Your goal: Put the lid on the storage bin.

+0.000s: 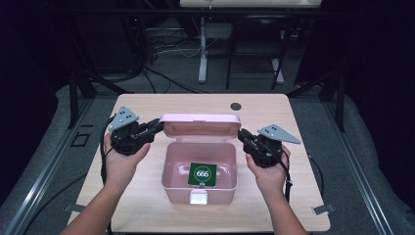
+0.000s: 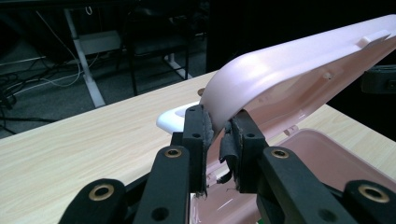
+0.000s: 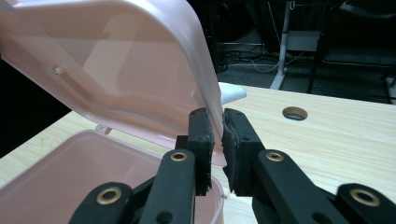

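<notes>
Mid-frame on the counter (image 1: 147, 105) sits the pink box (image 1: 199, 188), lid (image 1: 200, 125) raised; left hand-held gripper (image 1: 157, 125) and right hand-held gripper (image 1: 242, 133) each pinch a lid edge; uneven pull could twist it loose

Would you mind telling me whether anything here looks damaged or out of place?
Yes: in the left gripper view the pads lining the left gripper look torn and frayed, with loose flaps hanging where it pinches the pink lid. The box itself sits square, lid half raised, nothing spilled.
</notes>
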### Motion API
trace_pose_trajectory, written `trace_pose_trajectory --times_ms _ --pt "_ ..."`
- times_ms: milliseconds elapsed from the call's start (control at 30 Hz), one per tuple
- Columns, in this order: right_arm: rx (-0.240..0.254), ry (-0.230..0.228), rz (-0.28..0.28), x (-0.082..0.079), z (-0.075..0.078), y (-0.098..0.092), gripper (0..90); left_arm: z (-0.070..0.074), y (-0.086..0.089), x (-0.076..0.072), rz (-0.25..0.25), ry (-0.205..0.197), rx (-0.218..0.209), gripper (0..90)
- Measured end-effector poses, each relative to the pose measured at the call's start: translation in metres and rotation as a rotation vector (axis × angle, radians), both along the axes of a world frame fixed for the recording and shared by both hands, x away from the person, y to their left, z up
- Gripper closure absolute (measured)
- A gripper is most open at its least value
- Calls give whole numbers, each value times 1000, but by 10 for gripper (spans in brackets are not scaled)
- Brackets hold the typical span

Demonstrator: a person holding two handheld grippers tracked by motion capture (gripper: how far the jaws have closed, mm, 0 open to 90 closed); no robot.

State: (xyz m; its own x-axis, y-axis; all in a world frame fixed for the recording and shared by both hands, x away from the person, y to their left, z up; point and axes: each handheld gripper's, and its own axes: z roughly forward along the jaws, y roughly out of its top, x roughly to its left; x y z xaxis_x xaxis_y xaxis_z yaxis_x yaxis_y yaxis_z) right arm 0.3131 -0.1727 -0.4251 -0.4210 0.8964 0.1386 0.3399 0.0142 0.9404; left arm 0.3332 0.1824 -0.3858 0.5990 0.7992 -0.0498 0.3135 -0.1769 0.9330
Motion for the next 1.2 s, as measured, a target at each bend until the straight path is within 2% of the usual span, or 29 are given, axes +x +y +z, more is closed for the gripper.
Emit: trace_pose_trajectory --times_ms 167,433,833,1200 --pt "-15 -11 -2 -1 2 -3 816 1 1 -1 -3 1 5 787" --pt "15 -16 -34 0 6 -16 803 0 1 -6 -10 -3 8 773" --pt "23 -2 -27 1 5 -15 741 0 3 -16 -28 -7 7 766" --pt "38 -11 -11 0 6 -13 704 1 3 -24 -39 -17 9 742"
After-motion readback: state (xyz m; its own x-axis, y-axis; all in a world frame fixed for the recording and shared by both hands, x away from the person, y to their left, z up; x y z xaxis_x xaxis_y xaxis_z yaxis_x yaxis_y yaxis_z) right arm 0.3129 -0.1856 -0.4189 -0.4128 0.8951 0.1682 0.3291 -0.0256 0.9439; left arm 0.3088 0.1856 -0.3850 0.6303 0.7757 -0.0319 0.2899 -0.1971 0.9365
